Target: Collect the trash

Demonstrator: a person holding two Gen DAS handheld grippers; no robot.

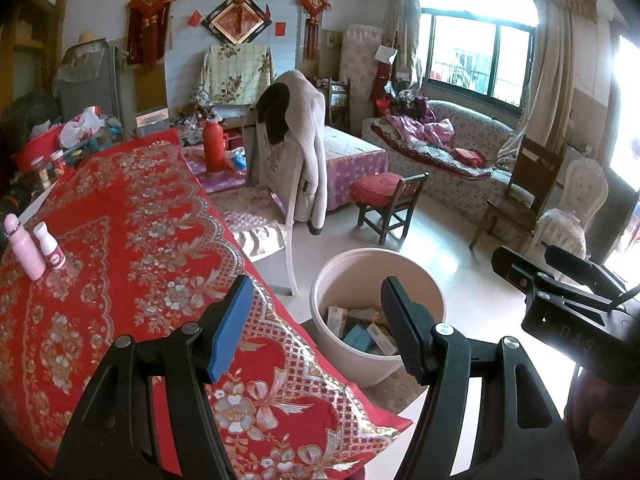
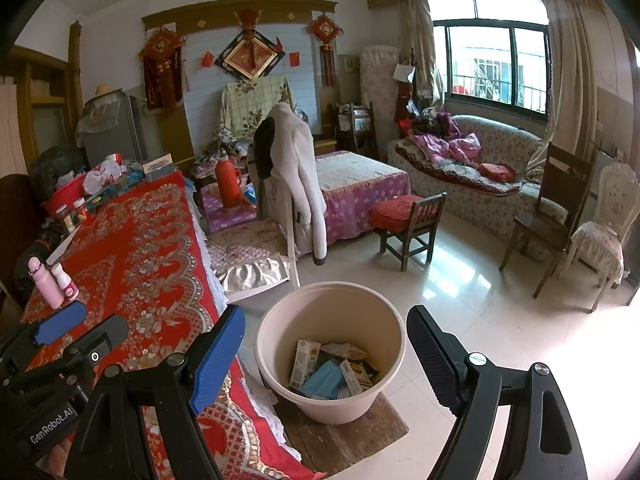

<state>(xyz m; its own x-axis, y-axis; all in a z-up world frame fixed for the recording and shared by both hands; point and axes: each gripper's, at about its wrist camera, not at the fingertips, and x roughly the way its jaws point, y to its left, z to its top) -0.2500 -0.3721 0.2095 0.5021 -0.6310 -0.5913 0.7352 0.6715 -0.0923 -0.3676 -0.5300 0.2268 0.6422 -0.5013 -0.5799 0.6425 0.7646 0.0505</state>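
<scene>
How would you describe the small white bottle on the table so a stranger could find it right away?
Start at the long table under the red floral cloth. Near its left edge two small bottles stand side by side. Beside the taller all-pink bottle, the white bottle is the shorter one, with a pink label.

In the left wrist view the black pad of the left gripper [image 1: 316, 328] covers part of the trash [image 1: 356, 326] inside the beige bucket [image 1: 340, 268], and the bucket's near rim is cut by the red tablecloth [image 1: 132, 216]; the printing on the cartons is too small to read. In the right wrist view the bucket wall [image 2: 332, 308] hides the lower trash [image 2: 332, 372]; the left gripper [image 2: 80, 328] is cut off by the left edge; the window [image 2: 496, 60] glare washes out the floor at right.
</scene>
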